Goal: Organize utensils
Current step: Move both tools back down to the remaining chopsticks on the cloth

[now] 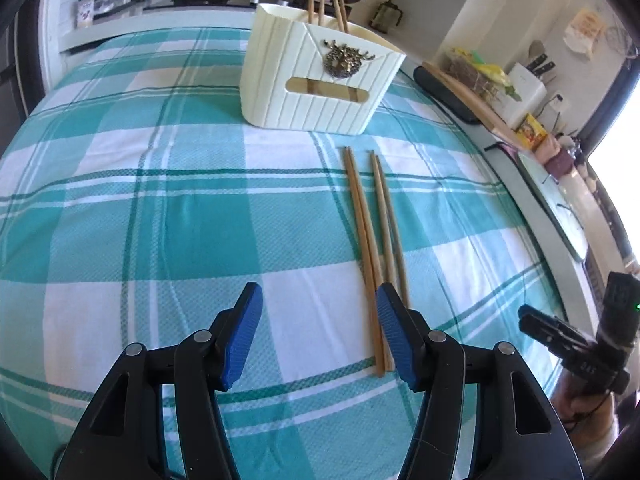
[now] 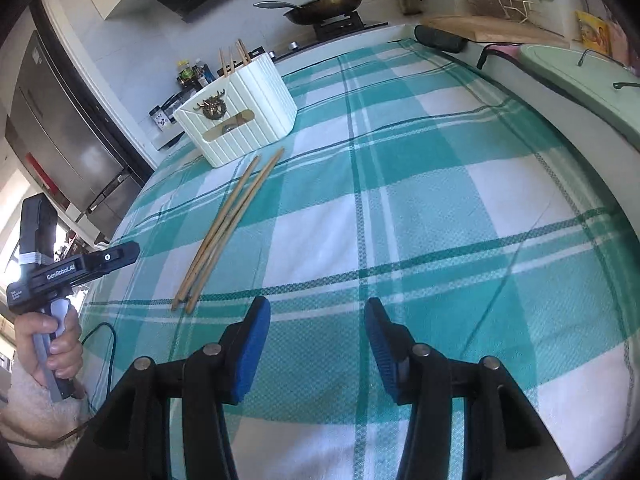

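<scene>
Teal-checked tablecloth (image 1: 160, 200), kitchen counter, wok (image 2: 328, 4) behind; left claw (image 1: 319, 300), right claw (image 2: 317, 312) released.

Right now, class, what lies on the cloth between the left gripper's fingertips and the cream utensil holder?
In the left wrist view, only bare checked tablecloth lies between the open left gripper and the utensil holder; the loose chopsticks lie slightly right of that line.

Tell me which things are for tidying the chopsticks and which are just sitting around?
For the job: loose chopsticks on the cloth, cream holder with chopsticks already inside, left gripper, right gripper.

Just lying about: frying pan, cutting board, knife block.
</scene>
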Tool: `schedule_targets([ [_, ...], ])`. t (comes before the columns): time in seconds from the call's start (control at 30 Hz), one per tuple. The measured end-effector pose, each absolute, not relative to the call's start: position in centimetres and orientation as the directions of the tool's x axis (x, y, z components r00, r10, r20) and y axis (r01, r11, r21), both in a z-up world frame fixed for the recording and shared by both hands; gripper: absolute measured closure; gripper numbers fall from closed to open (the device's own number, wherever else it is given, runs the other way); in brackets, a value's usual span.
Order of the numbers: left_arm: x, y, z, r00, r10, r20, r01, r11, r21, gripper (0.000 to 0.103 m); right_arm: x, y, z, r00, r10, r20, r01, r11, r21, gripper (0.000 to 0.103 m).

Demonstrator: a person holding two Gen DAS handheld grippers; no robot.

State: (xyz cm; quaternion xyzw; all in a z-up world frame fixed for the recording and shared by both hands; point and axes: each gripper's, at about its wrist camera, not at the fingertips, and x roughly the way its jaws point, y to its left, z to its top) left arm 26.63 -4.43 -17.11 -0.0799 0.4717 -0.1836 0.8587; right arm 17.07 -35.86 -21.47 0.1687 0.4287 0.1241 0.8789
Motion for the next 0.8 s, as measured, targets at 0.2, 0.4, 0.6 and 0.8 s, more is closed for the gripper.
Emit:
schedule_targets([
  [0.2,28.5,-7.6,-17.6,0.515,-0.332,-0.79,0.284,0.936,-0.209,0.042,17.2,-33.8,-20.6,0.628,0.352,-0.694,-0.128,0.926,0.355,0.053],
  [0.4,29.8,-9.0,-18.7,0.528,-0.259,-0.809,0.277,0.953,-0.124,0.042,16.9,-33.0,-20.6,0.621,0.373,-0.689,-0.16,0.921,0.355,0.053],
  [0.6,30.3,-9.9,-20.1,0.52,-0.224,-0.824,0.279,0.957,-0.084,0.042,16.8,-33.8,-20.5,0.636,0.363,-0.681,-0.145,0.923,0.356,0.053],
  [0.8,30.7,-10.3,-20.2,0.513,-0.215,-0.831,0.284,0.956,-0.072,0.042,17.0,-33.7,-20.5,0.635,0.357,-0.685,-0.149,0.927,0.345,0.053],
])
